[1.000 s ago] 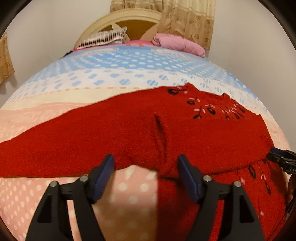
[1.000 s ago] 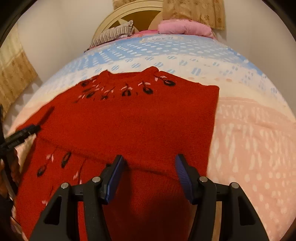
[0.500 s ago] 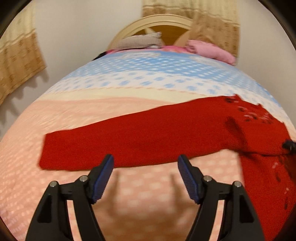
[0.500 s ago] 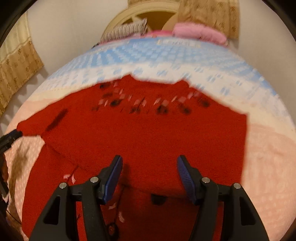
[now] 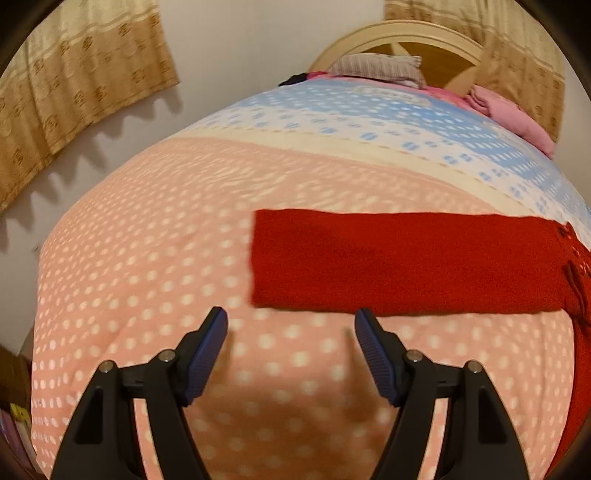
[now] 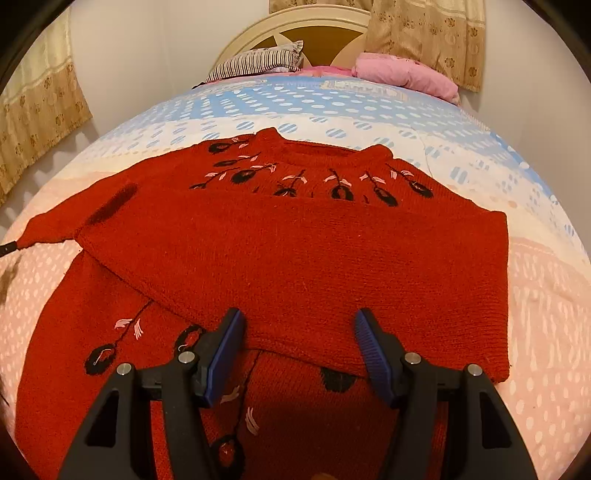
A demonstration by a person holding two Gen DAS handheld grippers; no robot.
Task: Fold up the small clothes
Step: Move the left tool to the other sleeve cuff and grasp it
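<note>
Sweater [image 6: 295, 251], red knit with black and pink flower trim, lies flat on the bed [image 6: 546, 332], chest facing up. One sleeve is folded across the chest, cuff end near the lower right of the right wrist view. The other sleeve [image 5: 406, 262] lies straight out over the pink dotted part of the cover, cuff end square and flat.

Left gripper [image 5: 291, 332]: fingers wide apart, nothing between them, hovering over bare cover just short of the outstretched sleeve, near its cuff end.

Right gripper [image 6: 299, 336]: fingers also wide apart, nothing held, tips over the lower edge of the folded sleeve. Contact with the knit is hard to judge from this angle.

Count: one sweater, two grippers. At the headboard [image 6: 321, 33]: one striped pillow [image 6: 258, 62] and one pink bundle [image 6: 406, 77], possibly a folded blanket. Two curtains [image 6: 40, 110] show, one each side of the wall. No containers.
</note>
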